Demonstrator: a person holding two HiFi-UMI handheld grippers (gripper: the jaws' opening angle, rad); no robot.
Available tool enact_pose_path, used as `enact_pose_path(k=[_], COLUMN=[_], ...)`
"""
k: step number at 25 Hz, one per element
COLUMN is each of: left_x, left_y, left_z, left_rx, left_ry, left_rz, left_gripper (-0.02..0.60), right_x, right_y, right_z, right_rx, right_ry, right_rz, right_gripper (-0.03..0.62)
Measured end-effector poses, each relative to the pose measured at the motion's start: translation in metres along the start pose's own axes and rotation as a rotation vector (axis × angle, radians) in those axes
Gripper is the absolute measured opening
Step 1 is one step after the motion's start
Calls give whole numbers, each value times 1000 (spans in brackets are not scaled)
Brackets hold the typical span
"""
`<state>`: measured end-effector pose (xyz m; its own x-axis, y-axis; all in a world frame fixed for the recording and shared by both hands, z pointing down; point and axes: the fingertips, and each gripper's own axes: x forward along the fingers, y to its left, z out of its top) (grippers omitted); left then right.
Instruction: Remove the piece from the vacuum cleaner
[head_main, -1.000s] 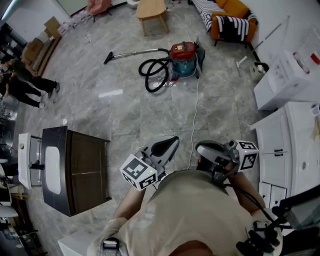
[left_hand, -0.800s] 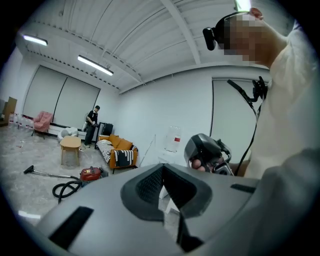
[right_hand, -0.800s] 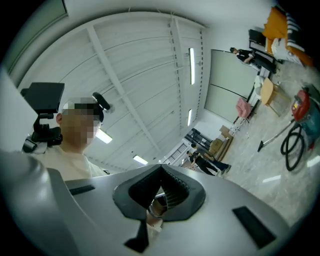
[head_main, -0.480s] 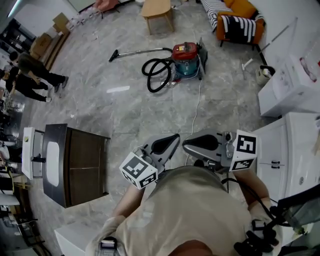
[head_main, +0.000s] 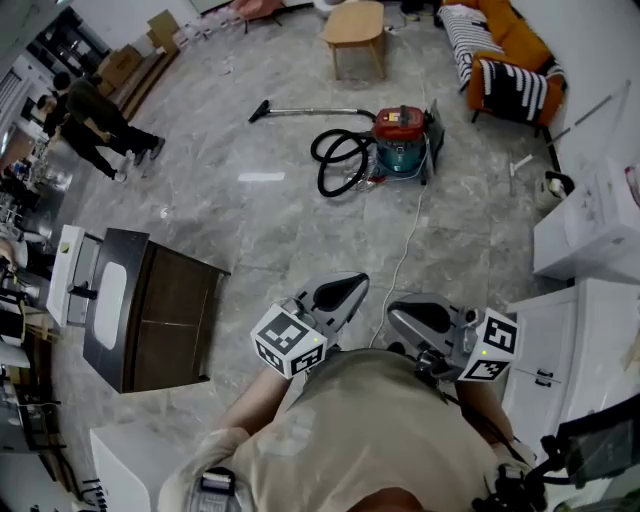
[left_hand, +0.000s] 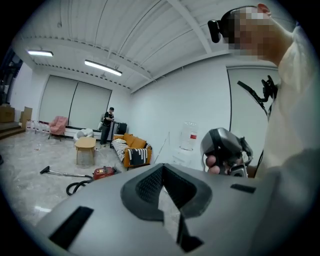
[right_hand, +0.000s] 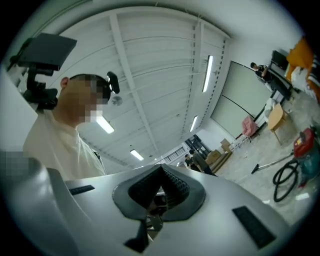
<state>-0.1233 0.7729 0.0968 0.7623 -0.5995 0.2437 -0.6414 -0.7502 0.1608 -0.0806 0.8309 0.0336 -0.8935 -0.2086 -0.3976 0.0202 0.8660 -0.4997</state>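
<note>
Both claws are held fully closed and empty close to the person's chest: nothing is gripped by the left gripper (head_main: 345, 290) or the right gripper (head_main: 403, 312). The vacuum cleaner (head_main: 402, 140) is found well apart from them, across the floor (head_main: 250, 230) near the striped sofa (head_main: 505, 75). A stumble on the thin white cord (head_main: 408, 240) or the looped black hose (head_main: 335, 165) is judged the likeliest mishap during the approach. A drum-shaped canister, red over teal and seemingly hard plastic, a slim metallic wand (head_main: 310, 111) and glossy marbled tiles are shown.

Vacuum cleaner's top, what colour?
Red vacuum top, teal drum below; head view shows best.
</note>
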Motion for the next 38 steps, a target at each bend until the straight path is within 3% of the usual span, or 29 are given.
enact_pose_path(k=[8,14,21,26,38], left_x=[8,-6,11,12,-19], left_y=[-5,10,25,58,183], left_z=[2,-3,-4,0,19], left_rx=[23,8,-9,-24,-46], left_ry=[16,33,3,-33,-101], left_rz=[51,88,3,-40,-125], left_gripper=[3,3,3,3,3], right_x=[-16,-4,-1,19,134], right_y=[-14,-16,-36,-59,-115], right_z=[2,-2,1,-5,-18], right_rx=[122,149,113,112,56], right_ry=[-35,-19,-14,-17,42], right_rz=[31,52,-57,-131,-234], right_gripper=[3,3,3,3,3])
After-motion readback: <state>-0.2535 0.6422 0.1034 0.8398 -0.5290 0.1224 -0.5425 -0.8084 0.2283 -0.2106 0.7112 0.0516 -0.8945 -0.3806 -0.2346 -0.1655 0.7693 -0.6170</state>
